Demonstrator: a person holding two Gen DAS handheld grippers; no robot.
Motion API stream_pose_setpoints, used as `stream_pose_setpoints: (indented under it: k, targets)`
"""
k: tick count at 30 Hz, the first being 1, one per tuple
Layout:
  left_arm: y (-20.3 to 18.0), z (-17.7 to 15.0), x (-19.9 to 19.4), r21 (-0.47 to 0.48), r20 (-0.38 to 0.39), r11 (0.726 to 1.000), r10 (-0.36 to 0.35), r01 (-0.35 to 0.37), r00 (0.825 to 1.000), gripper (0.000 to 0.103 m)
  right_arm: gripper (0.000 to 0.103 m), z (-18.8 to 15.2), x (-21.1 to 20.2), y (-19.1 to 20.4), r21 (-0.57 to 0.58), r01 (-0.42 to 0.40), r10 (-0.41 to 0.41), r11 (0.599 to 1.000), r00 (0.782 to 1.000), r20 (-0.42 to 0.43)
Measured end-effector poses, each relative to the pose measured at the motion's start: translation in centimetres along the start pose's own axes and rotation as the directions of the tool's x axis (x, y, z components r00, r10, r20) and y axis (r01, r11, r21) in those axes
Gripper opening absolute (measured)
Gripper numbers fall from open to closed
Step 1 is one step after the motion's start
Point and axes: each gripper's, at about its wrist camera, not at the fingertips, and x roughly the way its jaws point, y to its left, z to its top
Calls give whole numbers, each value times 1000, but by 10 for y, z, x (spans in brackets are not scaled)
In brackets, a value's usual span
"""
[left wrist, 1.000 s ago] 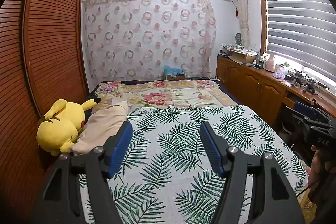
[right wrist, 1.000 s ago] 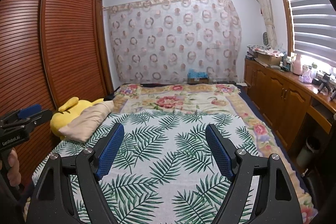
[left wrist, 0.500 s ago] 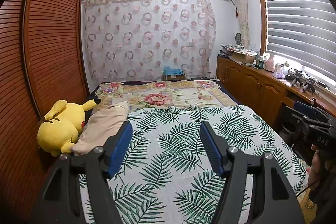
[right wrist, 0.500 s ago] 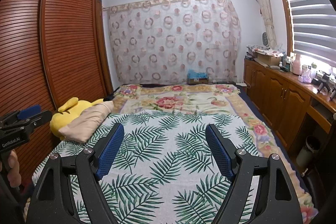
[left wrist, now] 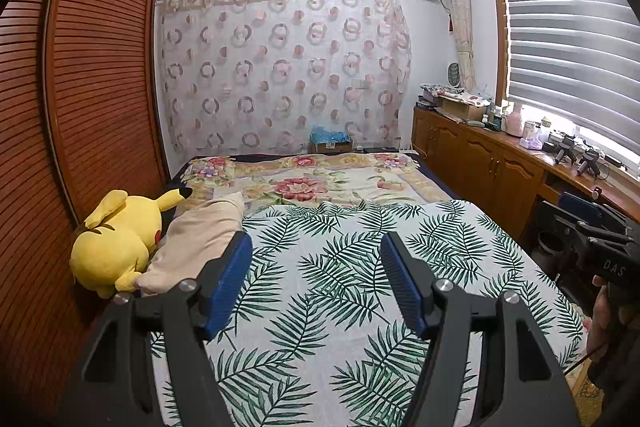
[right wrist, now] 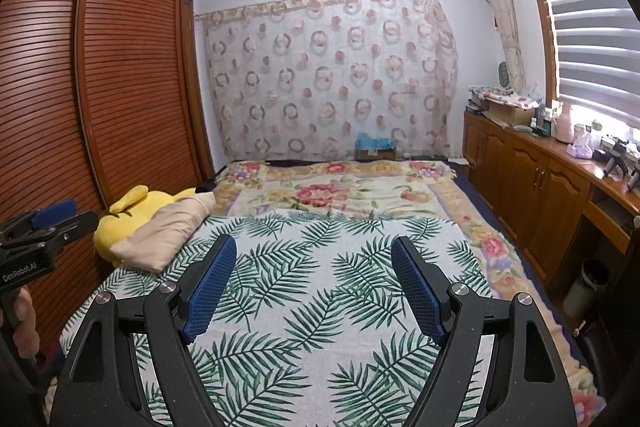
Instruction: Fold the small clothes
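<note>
We hold the left claw (left wrist: pixel 316 267) and right claw (right wrist: pixel 314 273) released, nothing between their ribbed blue pads, above the palm-leaf sheet (left wrist: pixel 340 267) on the bed. The only candidate garment, a soft beige cloth (left wrist: pixel 196 239) at ten o'clock touching the yellow plush (left wrist: pixel 116 239), looks light and limp; we would pinch its near corners.

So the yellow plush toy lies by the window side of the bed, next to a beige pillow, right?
Not quite. The plush toy lies on the wardrobe side of the bed, opposite the window. It is next to the beige pillow, as the left wrist view shows.
</note>
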Motion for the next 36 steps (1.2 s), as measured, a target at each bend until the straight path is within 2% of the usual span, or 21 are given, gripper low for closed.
stream_pose_setpoints:
  k: [36]
  targets:
    - [-2,-1,-1,1,1,1000,-1,1,1000,66,82,-1,1,1,1,1,-1,1000,1000,0]
